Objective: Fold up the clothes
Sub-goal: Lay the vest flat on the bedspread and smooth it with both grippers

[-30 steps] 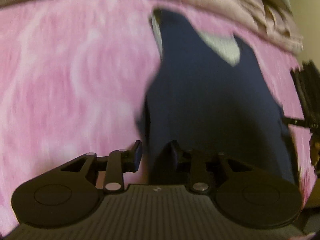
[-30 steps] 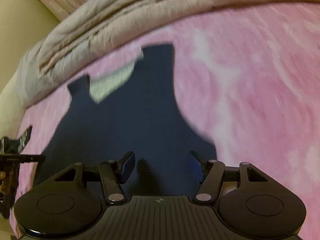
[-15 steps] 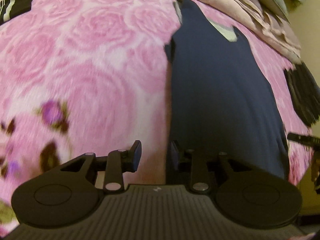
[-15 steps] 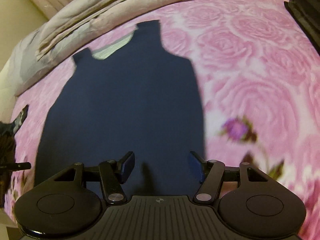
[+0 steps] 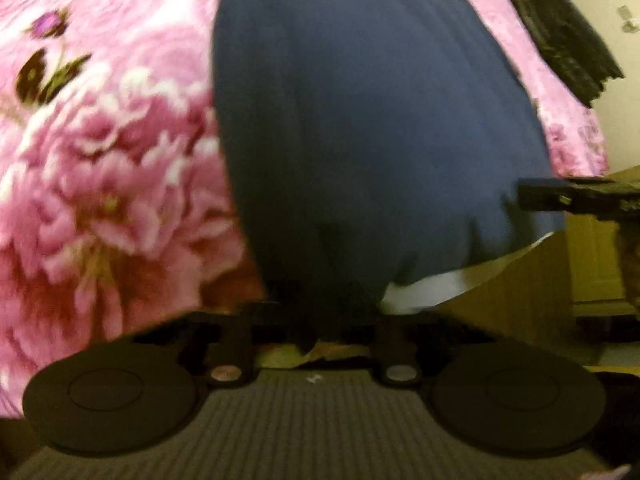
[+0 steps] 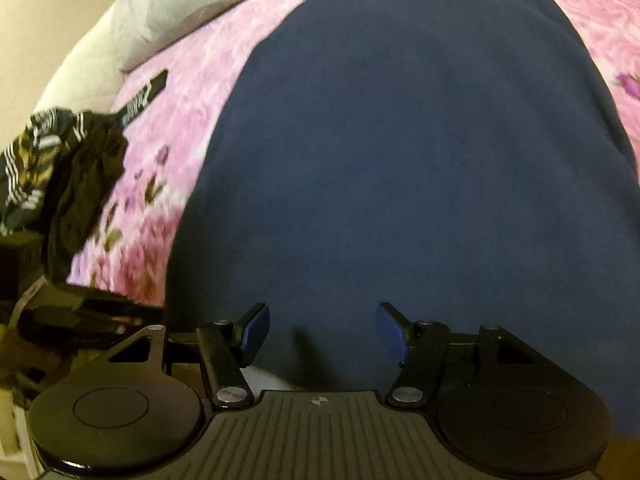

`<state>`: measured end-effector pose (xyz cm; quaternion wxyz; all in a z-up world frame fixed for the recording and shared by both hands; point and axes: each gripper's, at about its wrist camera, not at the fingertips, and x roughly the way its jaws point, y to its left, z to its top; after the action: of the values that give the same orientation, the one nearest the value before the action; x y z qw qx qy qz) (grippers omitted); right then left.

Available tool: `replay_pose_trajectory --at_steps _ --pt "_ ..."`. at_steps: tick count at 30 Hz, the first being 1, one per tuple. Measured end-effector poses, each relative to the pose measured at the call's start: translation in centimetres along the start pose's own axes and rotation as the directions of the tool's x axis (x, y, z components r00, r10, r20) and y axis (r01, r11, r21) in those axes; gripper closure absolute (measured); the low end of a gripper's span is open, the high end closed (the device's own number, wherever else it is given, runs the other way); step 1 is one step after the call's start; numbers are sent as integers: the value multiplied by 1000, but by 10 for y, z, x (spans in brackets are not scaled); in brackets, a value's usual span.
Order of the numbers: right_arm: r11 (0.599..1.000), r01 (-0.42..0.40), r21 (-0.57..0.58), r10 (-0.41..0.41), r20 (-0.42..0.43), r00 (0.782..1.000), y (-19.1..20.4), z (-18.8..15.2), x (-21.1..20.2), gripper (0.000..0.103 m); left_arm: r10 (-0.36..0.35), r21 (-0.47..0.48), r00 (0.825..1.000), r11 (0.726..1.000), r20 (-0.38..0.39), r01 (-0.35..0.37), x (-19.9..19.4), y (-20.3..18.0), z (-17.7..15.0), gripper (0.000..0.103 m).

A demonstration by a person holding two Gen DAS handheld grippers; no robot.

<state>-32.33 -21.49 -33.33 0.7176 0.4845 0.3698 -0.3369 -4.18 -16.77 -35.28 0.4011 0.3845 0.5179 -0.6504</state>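
A navy sleeveless top (image 6: 420,152) lies flat on the pink floral bedspread (image 6: 192,80), neckline far, hem near me. In the left wrist view the top (image 5: 360,120) fills the middle, and its hem hangs at the bed edge. My right gripper (image 6: 322,334) is open, just above the hem near its left corner. My left gripper (image 5: 316,312) sits at the hem's left corner; the view is blurred and its fingertips are hidden in dark cloth, so I cannot tell how its jaws stand.
A black garment with white stripes (image 6: 60,160) lies heaped on the bed's left side in the right wrist view. A dark folded garment (image 5: 568,36) lies at the far right in the left wrist view. A beige duvet (image 6: 172,4) lies behind. The floor shows past the bed edge.
Both grippers have pulled back down the top, from near its middle to its hem at the bed edge. The right gripper stays open.
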Motion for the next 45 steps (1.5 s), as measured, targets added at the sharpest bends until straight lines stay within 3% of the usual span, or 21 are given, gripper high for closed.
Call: replay_pose_trajectory --at_steps 3,4,5,6,8,13,14,16,17,18,19,23,30,34,39,45 --pt "995 94 41 -96 55 994 -26 -17 -30 40 29 11 999 1000 38 -29 -18 1 -8 103" --pt "989 130 68 -135 75 988 -38 -24 -40 36 38 15 998 999 49 -38 -26 3 -10 103" --pt "981 161 112 -173 99 980 -52 -29 -49 22 43 16 998 999 50 -44 -31 6 -11 103" --pt "969 190 158 -211 122 970 -67 -35 -57 17 47 24 998 999 48 -48 -34 8 -11 103" --pt "937 221 271 -267 146 953 -96 -44 -66 17 55 54 998 997 33 -57 -36 8 -8 103" --pt "877 176 448 -287 194 938 -148 -60 -65 18 71 138 997 988 -31 -66 -27 5 -3 103" --pt "866 164 472 -288 204 936 -152 -62 -62 26 73 151 996 986 -44 -66 -25 5 -3 103" --pt "854 142 500 -286 225 931 -158 -66 -59 30 76 165 996 984 -55 -66 -25 7 -2 103" --pt "855 132 502 -283 238 929 -159 -66 -59 46 75 170 995 983 -59 -64 -27 9 -1 103" --pt "860 128 494 -267 223 937 -164 -65 -60 78 71 172 996 983 -62 -59 -28 10 0 103" --pt "867 125 483 -250 204 946 -169 -63 -62 100 70 177 995 983 -66 -57 -28 11 0 103" --pt "918 169 359 -220 107 970 -150 -56 -65 102 61 203 995 978 -74 -45 -37 5 -4 103" --pt "908 273 319 -305 56 951 -141 -55 -75 102 78 170 994 983 -82 -63 -37 8 -15 103" --pt "912 343 224 -357 23 934 -136 -45 -74 102 77 180 994 982 -80 -62 -38 4 -11 103" --pt "909 334 249 -340 -21 940 -139 -44 -66 102 66 138 994 989 -87 -54 -32 8 -14 103" --pt "890 374 259 -369 -72 927 -134 -34 -62 99 60 70 989 996 -134 -51 -20 7 -7 101"
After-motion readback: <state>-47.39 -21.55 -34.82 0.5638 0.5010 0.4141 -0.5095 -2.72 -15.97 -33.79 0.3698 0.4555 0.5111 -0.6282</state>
